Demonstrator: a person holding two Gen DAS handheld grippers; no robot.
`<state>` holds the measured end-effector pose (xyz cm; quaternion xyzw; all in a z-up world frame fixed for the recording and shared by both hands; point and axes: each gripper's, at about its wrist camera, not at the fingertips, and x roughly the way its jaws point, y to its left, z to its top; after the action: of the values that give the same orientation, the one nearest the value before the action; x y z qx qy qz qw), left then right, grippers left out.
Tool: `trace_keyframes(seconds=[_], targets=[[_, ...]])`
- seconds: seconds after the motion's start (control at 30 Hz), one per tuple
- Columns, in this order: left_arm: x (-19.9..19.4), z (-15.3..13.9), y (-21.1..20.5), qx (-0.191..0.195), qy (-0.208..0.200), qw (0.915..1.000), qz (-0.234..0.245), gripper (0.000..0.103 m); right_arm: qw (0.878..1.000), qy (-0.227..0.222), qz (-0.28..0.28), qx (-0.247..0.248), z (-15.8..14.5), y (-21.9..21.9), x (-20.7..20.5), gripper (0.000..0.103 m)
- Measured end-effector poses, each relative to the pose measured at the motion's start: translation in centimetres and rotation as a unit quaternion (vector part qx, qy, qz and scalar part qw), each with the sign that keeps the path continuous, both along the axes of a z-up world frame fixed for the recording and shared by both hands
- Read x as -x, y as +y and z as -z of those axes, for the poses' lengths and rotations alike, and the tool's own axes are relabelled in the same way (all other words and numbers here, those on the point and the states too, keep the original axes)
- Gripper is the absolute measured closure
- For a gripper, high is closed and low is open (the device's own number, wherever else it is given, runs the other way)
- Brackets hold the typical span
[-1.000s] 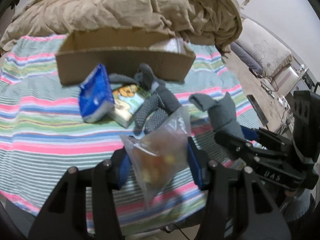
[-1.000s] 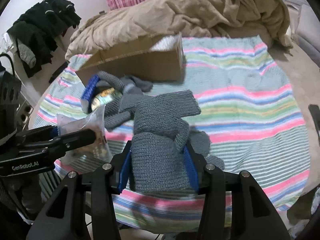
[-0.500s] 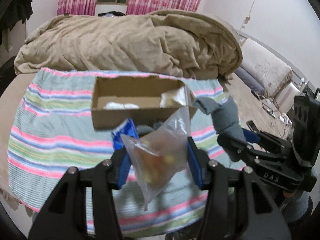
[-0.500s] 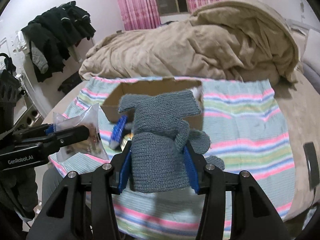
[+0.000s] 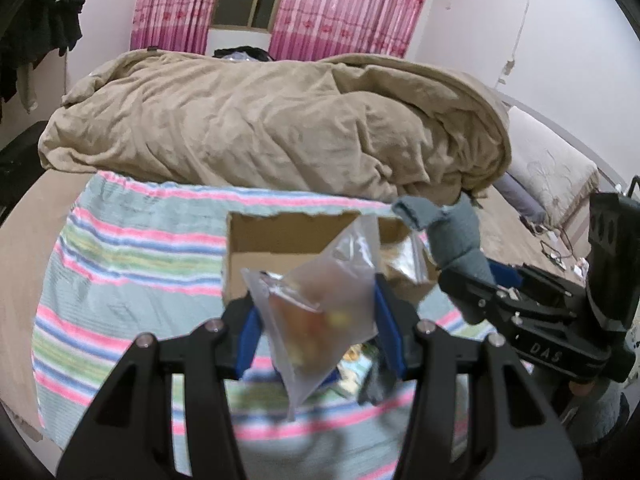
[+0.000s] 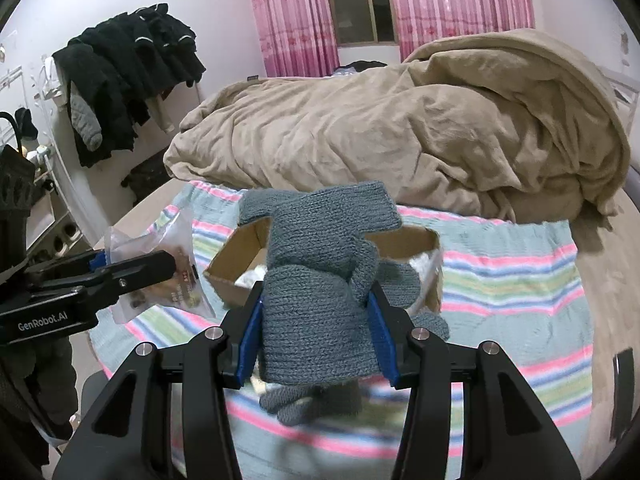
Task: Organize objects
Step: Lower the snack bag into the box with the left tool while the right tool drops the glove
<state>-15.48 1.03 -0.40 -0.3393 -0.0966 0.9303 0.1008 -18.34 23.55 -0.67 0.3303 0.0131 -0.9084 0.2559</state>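
Observation:
My left gripper (image 5: 316, 316) is shut on a clear plastic bag (image 5: 320, 304) with small coloured items inside, held in the air in front of an open cardboard box (image 5: 280, 240). My right gripper (image 6: 316, 328) is shut on a grey knitted glove (image 6: 320, 280), also lifted, in front of the same box (image 6: 404, 240). The right gripper with the glove (image 5: 456, 236) shows at the right of the left wrist view. The left gripper with the bag (image 6: 160, 264) shows at the left of the right wrist view. White items lie inside the box.
The box sits on a striped cloth (image 5: 132, 264) on a bed. A crumpled tan blanket (image 5: 280, 128) lies behind it. Dark clothes (image 6: 128, 72) hang on the left wall. A picture packet (image 5: 356, 364) lies below the bag on the cloth.
Both grippers have risen and tilted up with their loads. The box now sits lower and nearer the middle of both views, and the items on the cloth have dropped mostly out of sight.

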Motion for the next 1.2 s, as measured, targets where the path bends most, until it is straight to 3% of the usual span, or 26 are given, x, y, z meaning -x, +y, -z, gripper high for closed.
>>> trace_keyframes(seconds=[0.5, 0.97, 1.1, 1.2], targets=[[7.7, 4.9, -1.2, 0.011, -0.028, 0.9995, -0.01, 0.051, 0.999, -0.027, -0.014, -0.021, 4.3, -3.3, 7.5, 0.052], [11.7, 8.7, -0.8, 0.027, -0.071, 0.9969, -0.021, 0.049, 0.997, -0.063, -0.024, -0.039, 8.9, -5.0, 10.3, 0.051], [11.8, 8.6, -0.8, 0.026, -0.076, 0.9964, -0.025, 0.041, 0.997, -0.065, -0.02, -0.03, 9.0, -4.8, 10.5, 0.047], [11.4, 8.1, -0.9, 0.022, -0.08, 0.9962, -0.027, 0.037, 0.998, -0.058, -0.016, -0.026, 8.5, -4.5, 10.2, 0.035]])
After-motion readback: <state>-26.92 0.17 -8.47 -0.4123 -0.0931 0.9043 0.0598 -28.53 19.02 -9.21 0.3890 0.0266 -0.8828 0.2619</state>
